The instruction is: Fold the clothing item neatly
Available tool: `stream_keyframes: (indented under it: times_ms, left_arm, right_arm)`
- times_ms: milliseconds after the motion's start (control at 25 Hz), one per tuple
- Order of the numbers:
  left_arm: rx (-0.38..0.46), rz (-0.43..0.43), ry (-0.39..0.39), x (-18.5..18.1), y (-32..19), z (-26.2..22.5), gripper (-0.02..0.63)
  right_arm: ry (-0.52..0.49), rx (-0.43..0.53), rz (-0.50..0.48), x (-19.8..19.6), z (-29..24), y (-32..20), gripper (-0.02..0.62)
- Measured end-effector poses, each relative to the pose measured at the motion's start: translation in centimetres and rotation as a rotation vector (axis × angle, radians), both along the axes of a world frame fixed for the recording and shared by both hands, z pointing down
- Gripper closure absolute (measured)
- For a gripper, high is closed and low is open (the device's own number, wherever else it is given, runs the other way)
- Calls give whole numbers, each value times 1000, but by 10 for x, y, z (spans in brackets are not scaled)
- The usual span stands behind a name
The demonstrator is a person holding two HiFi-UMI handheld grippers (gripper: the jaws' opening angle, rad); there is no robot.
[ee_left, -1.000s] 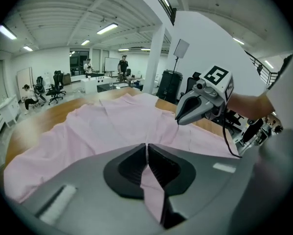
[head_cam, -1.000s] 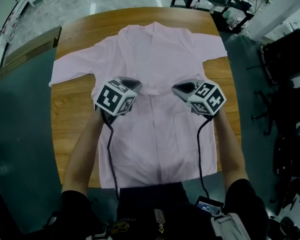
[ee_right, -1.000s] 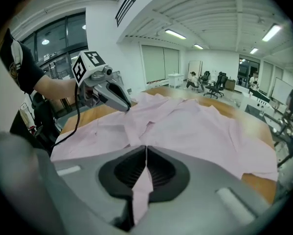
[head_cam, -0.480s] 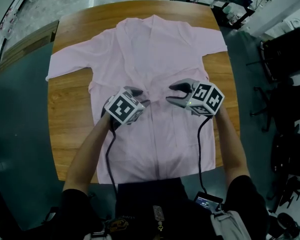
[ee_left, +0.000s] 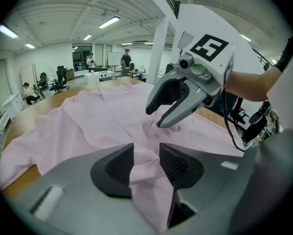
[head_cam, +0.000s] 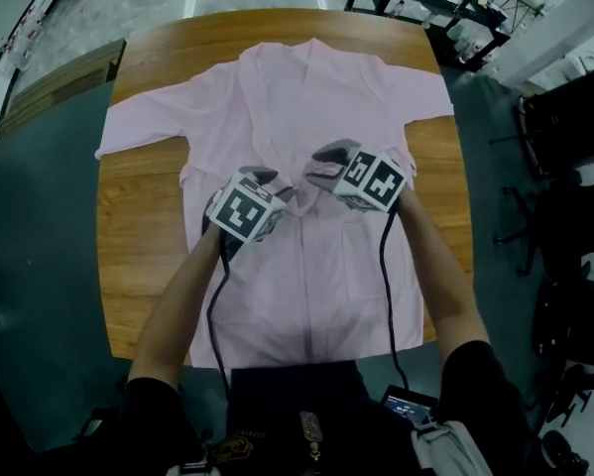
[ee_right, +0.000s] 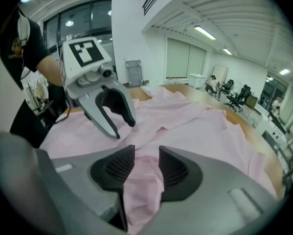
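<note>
Pale pink cloth shirt (head_cam: 316, 97), one only, lies spread front-up on one brown wooden table (head_cam: 148, 206). Two handheld grey grippers meet at its centre opening, probably to pinch it for folding. Left gripper (ee_left: 146, 160) has just opened wider and right gripper (ee_right: 145, 165) has just narrowed slightly. Both stand wide, with a ridge of cloth between the pads, unclamped.

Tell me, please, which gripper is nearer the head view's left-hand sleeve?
Left. The left gripper is over the shirt's front, right of that sleeve; the right gripper is farther right. Both pairs of jaws have just been opening, the right's then closing slightly, fabric between each.
</note>
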State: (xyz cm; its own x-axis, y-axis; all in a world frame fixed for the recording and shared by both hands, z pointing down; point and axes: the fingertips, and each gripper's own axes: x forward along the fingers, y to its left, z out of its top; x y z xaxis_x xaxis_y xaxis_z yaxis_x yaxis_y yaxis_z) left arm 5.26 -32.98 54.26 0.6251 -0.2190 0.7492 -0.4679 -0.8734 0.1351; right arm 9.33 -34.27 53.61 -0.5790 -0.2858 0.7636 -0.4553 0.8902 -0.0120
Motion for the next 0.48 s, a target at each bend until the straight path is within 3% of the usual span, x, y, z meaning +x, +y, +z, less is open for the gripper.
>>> stream_keyframes:
  times_ms: [200,360,480]
  left_arm:
    - [-30,-16,3,-3,2,7,439]
    - [-23,-38,7,-5,-5,9,442]
    - [-23,-66,5,-9,-9,11,447]
  right_arm:
    - [225,23,-172,-6,47,-15,465]
    - [252,-2,-157,-3,54,-16,585]
    - [210,-6,-92,0,45,-16,589]
